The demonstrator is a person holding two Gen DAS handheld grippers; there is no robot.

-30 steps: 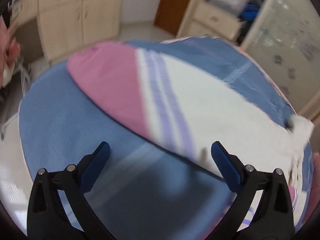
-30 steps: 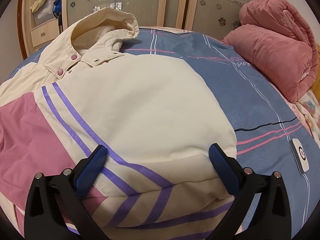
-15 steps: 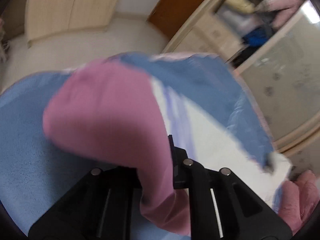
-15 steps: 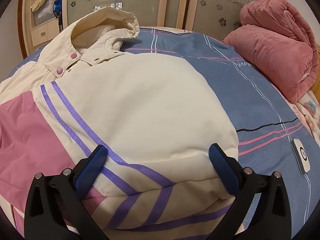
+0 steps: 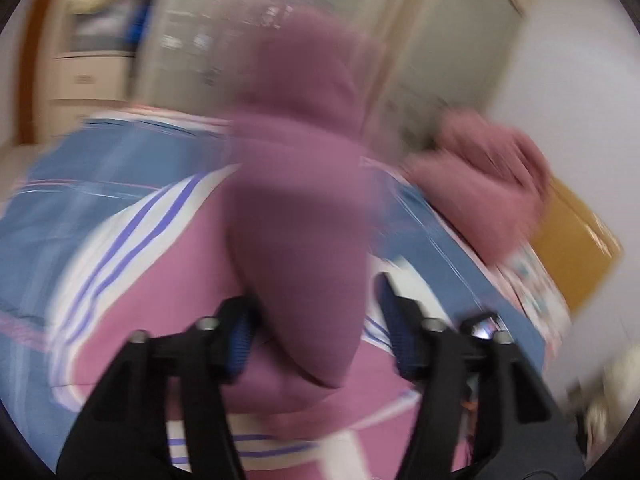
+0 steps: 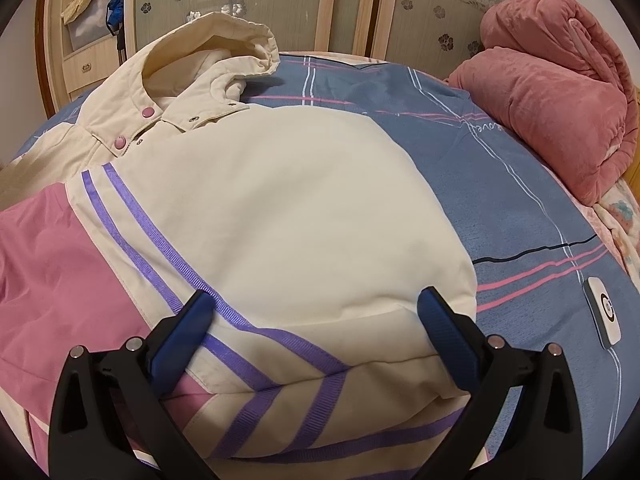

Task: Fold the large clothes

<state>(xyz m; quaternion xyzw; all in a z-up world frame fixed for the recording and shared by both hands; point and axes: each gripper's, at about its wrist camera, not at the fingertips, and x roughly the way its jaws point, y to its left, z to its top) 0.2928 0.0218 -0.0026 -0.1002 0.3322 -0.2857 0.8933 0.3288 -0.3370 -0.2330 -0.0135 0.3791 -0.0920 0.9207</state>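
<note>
With the jacket (image 6: 280,208) spread on the bed (image 6: 500,208), lay the pink sleeve (image 5: 296,232) between the left gripper (image 5: 316,332)'s spread jaws flat across the body, while the right gripper (image 6: 316,320), jaws spread, steadies the folded edge

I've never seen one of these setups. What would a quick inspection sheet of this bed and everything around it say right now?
Surface: bed sheet, blue with pink and white lines.
Job's things: cream, pink and purple-striped jacket lying flat, hood at the far end; pink sleeve lifted between the left fingers, view blurred.
Clutter: rolled pink blanket; small white tag on the sheet.
Grippers: left gripper partly open around the sleeve; right gripper open over the jacket's folded edge, holding nothing.
Cables: nothing seen.
Surroundings: wardrobe doors with flower patterns; open shelf with clothes.
</note>
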